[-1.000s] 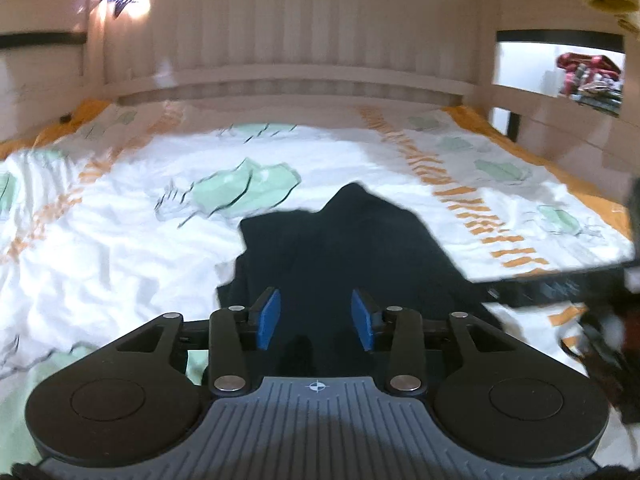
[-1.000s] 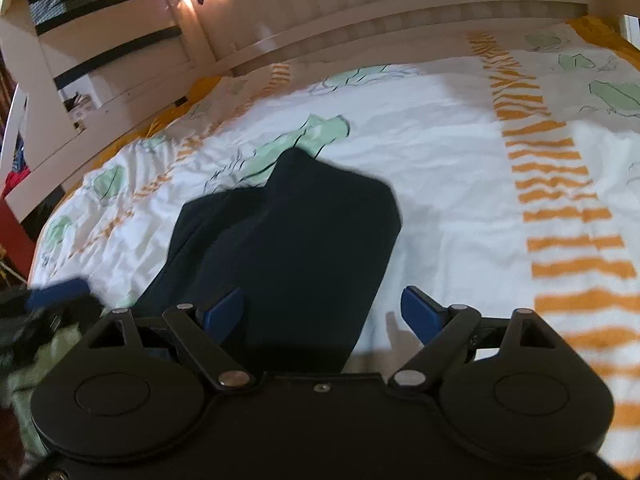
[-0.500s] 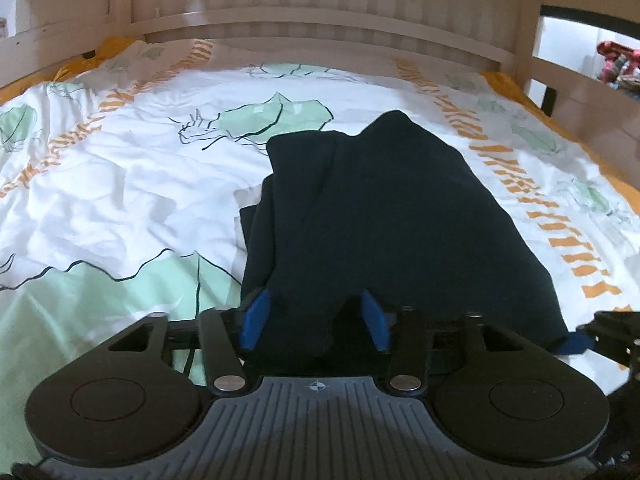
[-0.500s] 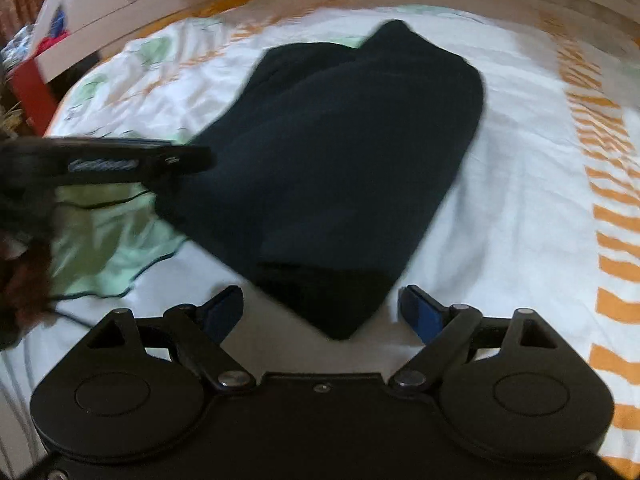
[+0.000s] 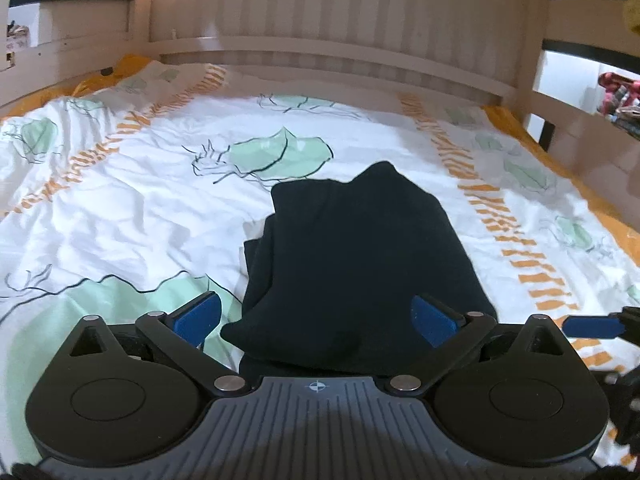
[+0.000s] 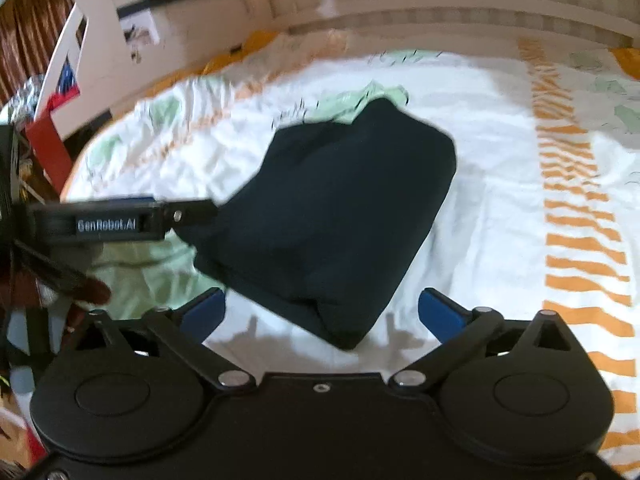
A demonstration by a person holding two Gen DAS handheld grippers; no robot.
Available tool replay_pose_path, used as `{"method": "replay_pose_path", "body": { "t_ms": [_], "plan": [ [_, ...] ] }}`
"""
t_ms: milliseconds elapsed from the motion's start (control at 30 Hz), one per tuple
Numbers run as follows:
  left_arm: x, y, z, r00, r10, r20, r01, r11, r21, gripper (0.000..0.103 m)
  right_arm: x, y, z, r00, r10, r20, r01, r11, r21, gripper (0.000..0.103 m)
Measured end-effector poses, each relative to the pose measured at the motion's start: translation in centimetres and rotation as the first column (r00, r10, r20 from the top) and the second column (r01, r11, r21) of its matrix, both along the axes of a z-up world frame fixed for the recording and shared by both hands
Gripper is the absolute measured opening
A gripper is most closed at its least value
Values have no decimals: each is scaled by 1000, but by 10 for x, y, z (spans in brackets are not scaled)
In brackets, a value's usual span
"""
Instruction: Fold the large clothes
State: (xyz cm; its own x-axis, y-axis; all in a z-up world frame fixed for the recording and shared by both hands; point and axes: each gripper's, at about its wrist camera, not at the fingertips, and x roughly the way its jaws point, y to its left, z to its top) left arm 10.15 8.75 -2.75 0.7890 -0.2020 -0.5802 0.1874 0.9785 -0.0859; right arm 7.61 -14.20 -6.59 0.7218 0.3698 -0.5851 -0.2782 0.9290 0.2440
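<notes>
A dark navy garment (image 5: 356, 264) lies folded in a compact bundle on the bed; it also shows in the right wrist view (image 6: 332, 216). My left gripper (image 5: 316, 316) is open, its blue pads wide apart at the garment's near edge, holding nothing. My right gripper (image 6: 322, 312) is open just short of the garment's near corner. The left gripper shows side-on in the right wrist view (image 6: 120, 220), at the garment's left edge. A tip of the right gripper shows at the right edge of the left wrist view (image 5: 592, 326).
The bed has a white quilt (image 5: 120, 200) with green shapes and orange stripes. A wooden slatted headboard (image 5: 344, 20) stands behind, with side rails (image 5: 580, 120) on the right. Shelves and clutter stand to the left (image 6: 60, 92).
My left gripper has opened and let go of the garment's near edge, which now lies on the bed. Both grippers have drawn back a little.
</notes>
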Motion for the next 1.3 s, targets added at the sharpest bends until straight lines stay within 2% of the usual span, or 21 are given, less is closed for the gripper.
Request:
{"method": "replay_pose_path", "body": {
  "t_ms": [100,233,333,467,600,833,1067,1300],
  "plan": [
    [-4,-4,11,999,35,-29,-34,999,29,103,-5,-2,12,998,-47,35,47,999,7,102],
    [-8,-14,21,988,135,-74,-126,985,118,102,-11,-6,29,991,-124,47,124,992,2,102],
    [-18,-18,28,986,163,-38,-155,976,156,102,-14,-10,35,983,-174,53,173,985,17,102],
    [-29,-23,34,989,142,-33,-136,979,149,102,-21,-17,41,973,-224,51,221,974,59,102],
    [-36,-27,34,991,124,-57,-116,985,129,102,-26,-17,45,963,-270,30,269,963,27,102],
    [-41,-34,27,985,138,-108,-121,982,147,102,-35,-16,42,946,-324,23,324,946,-16,102],
    [-47,-34,19,978,147,-147,-124,980,153,102,-36,-15,32,948,-314,-45,313,949,-24,102],
    [-49,-31,12,972,152,-181,-124,980,157,102,-37,-6,26,951,-301,-67,297,953,-60,102]
  ]
}}
